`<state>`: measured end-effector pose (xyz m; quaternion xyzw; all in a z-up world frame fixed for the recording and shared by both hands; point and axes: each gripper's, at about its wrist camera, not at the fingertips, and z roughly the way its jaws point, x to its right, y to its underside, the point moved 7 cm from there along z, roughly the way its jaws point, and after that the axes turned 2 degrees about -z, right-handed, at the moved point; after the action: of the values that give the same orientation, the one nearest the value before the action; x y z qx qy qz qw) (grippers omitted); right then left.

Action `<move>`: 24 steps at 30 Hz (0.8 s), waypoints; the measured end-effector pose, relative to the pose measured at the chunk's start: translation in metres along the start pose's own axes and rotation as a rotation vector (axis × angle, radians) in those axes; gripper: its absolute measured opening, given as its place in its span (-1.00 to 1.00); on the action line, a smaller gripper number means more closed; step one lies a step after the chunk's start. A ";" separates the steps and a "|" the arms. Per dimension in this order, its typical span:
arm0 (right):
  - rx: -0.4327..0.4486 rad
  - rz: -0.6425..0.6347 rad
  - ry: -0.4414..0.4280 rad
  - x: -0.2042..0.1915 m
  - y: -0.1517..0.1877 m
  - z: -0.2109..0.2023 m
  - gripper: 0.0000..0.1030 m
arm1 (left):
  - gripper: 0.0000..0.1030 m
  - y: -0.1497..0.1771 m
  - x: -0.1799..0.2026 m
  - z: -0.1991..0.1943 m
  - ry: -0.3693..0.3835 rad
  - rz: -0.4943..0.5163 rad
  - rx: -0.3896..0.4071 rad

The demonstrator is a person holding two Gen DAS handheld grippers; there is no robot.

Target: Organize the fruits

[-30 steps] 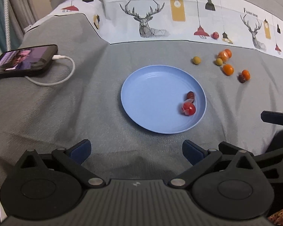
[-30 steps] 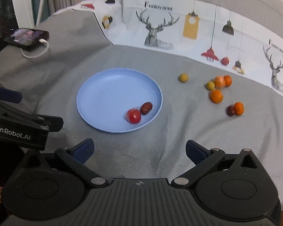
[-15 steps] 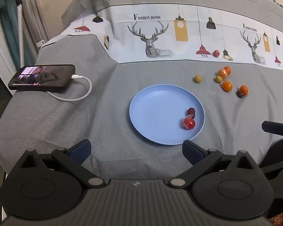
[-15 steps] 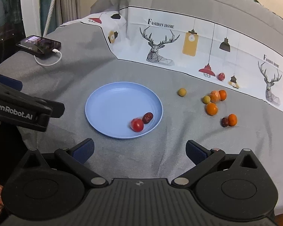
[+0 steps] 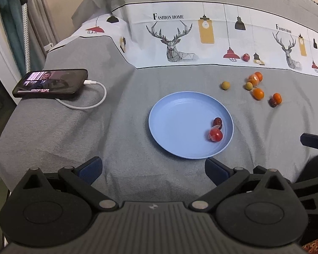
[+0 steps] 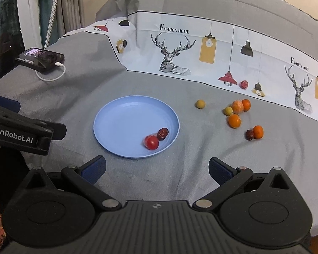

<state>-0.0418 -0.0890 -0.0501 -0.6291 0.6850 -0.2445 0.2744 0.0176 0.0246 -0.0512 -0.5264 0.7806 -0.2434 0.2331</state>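
A blue plate (image 5: 176,110) (image 6: 120,114) lies on the grey cloth and holds a red tomato (image 5: 215,135) (image 6: 151,142) and a dark red date (image 5: 217,122) (image 6: 162,133). Loose fruit lies to its right: several oranges (image 6: 234,121), two yellow-green fruits (image 6: 200,104), a date (image 6: 249,135) and a red fruit (image 6: 244,84) on the white band. My left gripper (image 5: 152,169) is open and empty, near the plate's front edge. My right gripper (image 6: 156,169) is open and empty, just in front of the plate.
A phone (image 5: 50,83) on a white charging cable (image 5: 91,103) lies at the left, near the cloth's edge. The other gripper's body (image 6: 21,133) shows at the left of the right wrist view. Curtains stand at the far left.
Both grippers have pulled back and up from the plate, so the plate and fruits look smaller and farther. Both stay open and empty. The fruit has not moved.
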 end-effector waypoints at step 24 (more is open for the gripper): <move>-0.041 0.049 -0.007 0.006 0.005 0.014 0.99 | 0.99 0.003 0.004 0.014 0.000 -0.003 -0.043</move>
<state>-0.0363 -0.0941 -0.0647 -0.6183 0.7041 -0.2215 0.2700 0.0230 0.0198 -0.0640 -0.5324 0.7848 -0.2269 0.2216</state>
